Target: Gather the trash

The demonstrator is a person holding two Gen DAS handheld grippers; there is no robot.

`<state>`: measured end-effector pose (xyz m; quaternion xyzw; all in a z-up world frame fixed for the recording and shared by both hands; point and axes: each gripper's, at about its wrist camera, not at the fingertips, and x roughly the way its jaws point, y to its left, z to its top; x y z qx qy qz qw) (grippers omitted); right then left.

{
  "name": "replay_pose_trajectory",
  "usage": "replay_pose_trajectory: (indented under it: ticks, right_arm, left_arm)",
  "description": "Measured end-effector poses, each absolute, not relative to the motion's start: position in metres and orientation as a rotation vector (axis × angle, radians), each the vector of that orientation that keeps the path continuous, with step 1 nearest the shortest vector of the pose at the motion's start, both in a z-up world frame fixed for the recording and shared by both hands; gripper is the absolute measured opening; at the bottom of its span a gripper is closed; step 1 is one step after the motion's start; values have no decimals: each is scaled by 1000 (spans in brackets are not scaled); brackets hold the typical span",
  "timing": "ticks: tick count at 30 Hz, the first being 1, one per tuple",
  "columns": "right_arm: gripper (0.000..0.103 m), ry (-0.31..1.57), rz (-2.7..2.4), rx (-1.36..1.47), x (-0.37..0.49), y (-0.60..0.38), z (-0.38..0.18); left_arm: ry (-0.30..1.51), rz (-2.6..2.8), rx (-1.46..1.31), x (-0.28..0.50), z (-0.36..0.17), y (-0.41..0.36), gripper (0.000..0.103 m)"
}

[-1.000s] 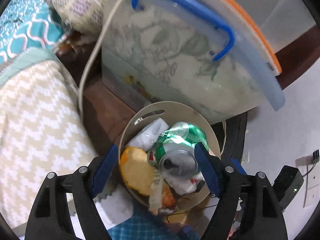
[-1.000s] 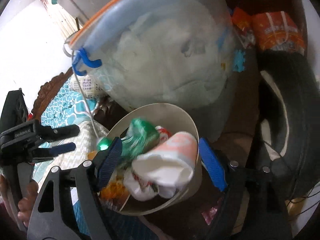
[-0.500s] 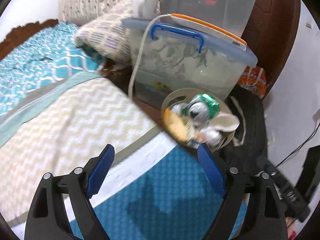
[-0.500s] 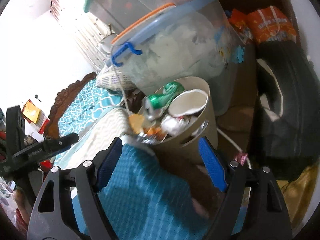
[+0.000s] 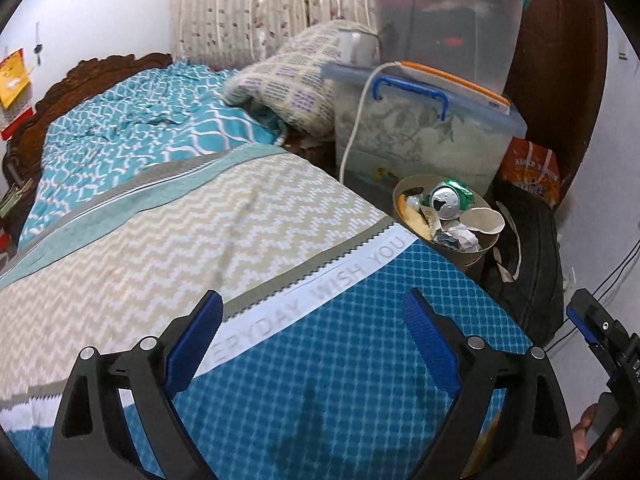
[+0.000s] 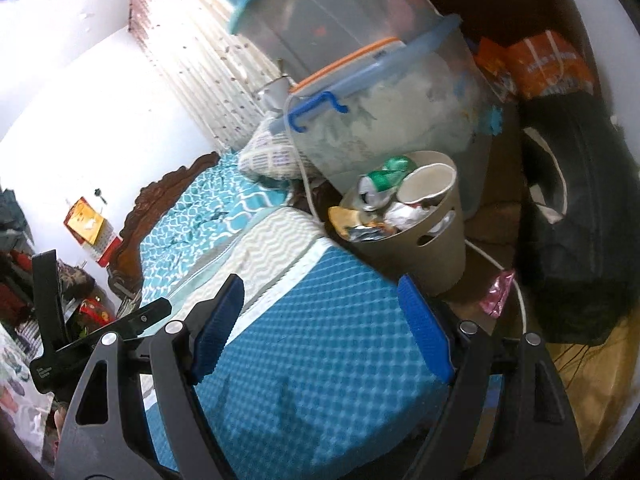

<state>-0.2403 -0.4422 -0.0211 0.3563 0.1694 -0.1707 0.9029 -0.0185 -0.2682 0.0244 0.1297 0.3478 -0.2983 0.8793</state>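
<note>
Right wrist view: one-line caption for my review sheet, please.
Open, empty right gripper above the blue bed mat, facing a beige bin full of trash: green can, paper cup.

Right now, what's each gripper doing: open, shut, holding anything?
Left gripper: open, empty; jaws have just been opening.
Right gripper: open, empty.

We saw the beige waste bin [image 5: 472, 254] standing upright beside the bed's corner, filled to its rim. A crushed green can [image 5: 448, 199] lay on top, beside a tilted white paper cup [image 5: 482, 221] and crumpled wrappers [image 6: 362, 229].
</note>
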Motion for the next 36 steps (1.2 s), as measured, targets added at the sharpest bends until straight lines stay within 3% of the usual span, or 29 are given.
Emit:
replay_pose_trajectory:
  ticks: [5, 16, 36]
  right_arm:
    - [82, 334, -343, 703, -251, -411, -7]
    - [98, 251, -373, 613, -283, -347, 30]
    - [100, 273, -436, 553, -292, -305, 38]
  left_arm:
    - [676, -598, 238, -37, 37, -233, 91]
    - [621, -588, 205, -80, 51, -176, 94]
    - [630, -553, 231, -102, 53, -167, 94]
